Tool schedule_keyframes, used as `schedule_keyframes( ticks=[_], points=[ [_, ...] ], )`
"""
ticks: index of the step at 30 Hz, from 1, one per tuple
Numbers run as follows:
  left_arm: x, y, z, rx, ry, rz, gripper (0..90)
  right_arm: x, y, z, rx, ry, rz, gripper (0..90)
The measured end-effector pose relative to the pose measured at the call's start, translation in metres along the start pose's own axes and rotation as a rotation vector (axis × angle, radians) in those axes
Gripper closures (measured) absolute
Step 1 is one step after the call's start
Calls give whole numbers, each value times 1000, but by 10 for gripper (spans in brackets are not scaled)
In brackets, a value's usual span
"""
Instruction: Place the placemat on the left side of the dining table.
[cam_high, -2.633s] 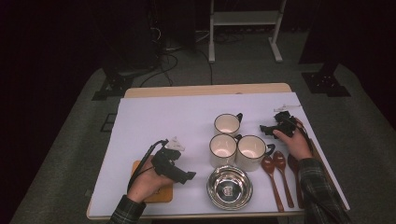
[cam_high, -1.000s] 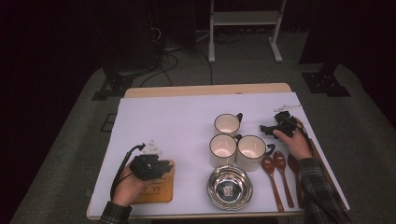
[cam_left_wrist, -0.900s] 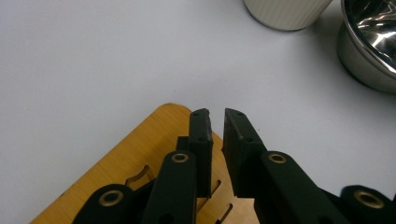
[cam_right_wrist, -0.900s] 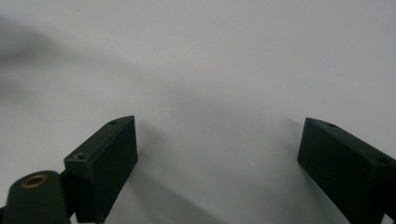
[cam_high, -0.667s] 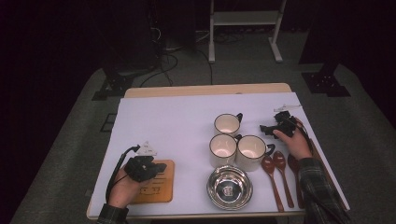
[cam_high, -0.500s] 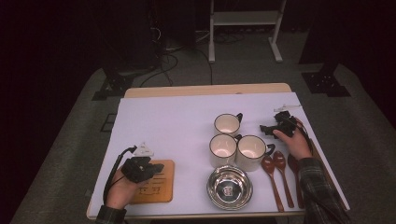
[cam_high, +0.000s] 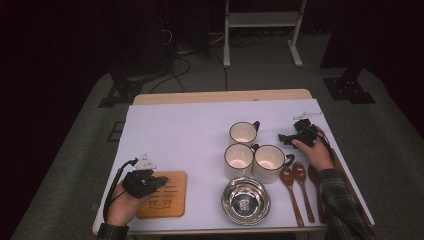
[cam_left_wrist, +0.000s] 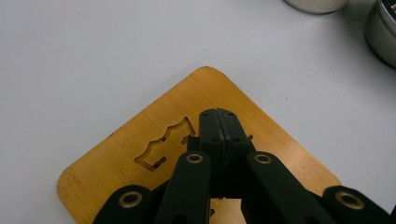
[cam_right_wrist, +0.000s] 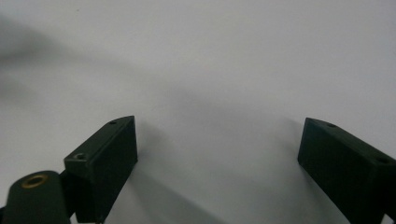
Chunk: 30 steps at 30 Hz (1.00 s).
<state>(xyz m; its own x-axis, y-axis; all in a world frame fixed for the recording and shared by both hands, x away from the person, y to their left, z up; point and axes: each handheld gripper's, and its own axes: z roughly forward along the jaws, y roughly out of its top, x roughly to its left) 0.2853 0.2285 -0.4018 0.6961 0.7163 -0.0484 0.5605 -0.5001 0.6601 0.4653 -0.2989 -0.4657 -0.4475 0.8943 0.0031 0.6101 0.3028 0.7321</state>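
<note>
Steel bowl (cam_high: 245, 200) beside wooden coaster (cam_high: 167, 196)

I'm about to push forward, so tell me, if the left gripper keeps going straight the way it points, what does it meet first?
The left gripper, shut, hangs over the wooden board. Straight ahead lies bare table, then probably the steel bowl; depth is unclear.

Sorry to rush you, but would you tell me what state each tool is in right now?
Left tool: shut, jaws pressed together above the wooden board, holding nothing.
Right tool: open, jaws wide apart over the white table cover, nothing between them.
</note>
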Motion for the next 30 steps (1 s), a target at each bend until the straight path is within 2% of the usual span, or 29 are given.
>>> schedule_keyframes(
  ticks=[10, 30],
  points=[
    [6, -8, -4, -4, 19, -12, 900, 0, 0, 0, 0, -2, -1, 105],
    [27, -31, -22, -13, 81, -88, 900, 0, 0, 0, -1, -2, -1, 105]
  ],
)
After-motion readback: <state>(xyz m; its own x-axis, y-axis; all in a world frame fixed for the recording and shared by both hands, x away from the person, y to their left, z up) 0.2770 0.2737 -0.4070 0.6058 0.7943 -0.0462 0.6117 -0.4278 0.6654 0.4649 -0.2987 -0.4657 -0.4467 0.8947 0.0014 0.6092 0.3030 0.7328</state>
